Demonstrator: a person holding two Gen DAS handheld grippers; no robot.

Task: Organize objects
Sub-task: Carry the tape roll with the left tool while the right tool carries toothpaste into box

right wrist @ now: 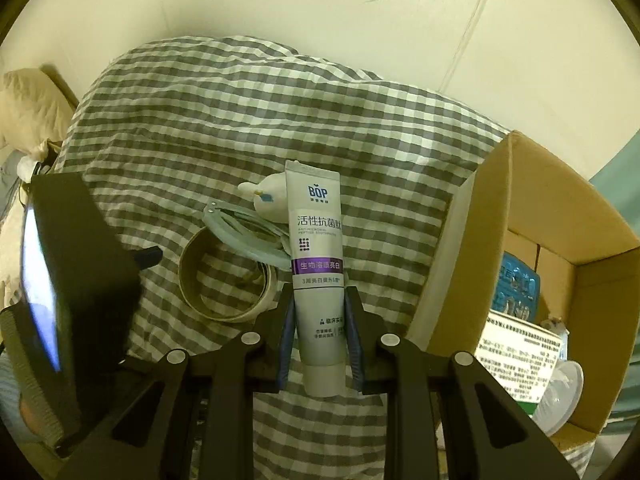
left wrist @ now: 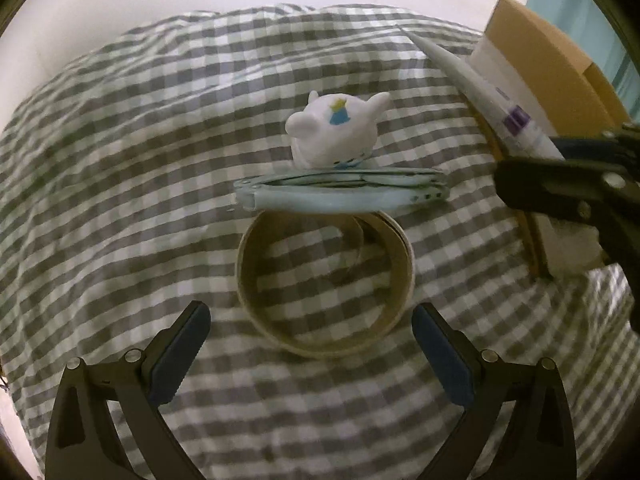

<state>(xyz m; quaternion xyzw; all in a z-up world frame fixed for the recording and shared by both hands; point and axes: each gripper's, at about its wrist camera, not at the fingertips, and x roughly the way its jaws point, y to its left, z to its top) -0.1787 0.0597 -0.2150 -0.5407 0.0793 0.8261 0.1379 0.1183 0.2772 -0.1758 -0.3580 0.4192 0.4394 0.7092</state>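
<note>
Our right tongs [right wrist: 320, 336] grip the tube [right wrist: 318, 264] pointing straight ahead, the box [right wrist: 520, 208] sits just right of it, and our left tongs [left wrist: 310, 356] hang wide apart over the ring [left wrist: 324, 288].

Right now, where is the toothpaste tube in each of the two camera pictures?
Left wrist view: the toothpaste tube slants across the upper right, pinched by the right gripper, in front of the cardboard box.
Right wrist view: the tube stands in the centre, clamped between the blue pads.
Shared landmark: the cardboard tape ring on the checked cloth.
</note>
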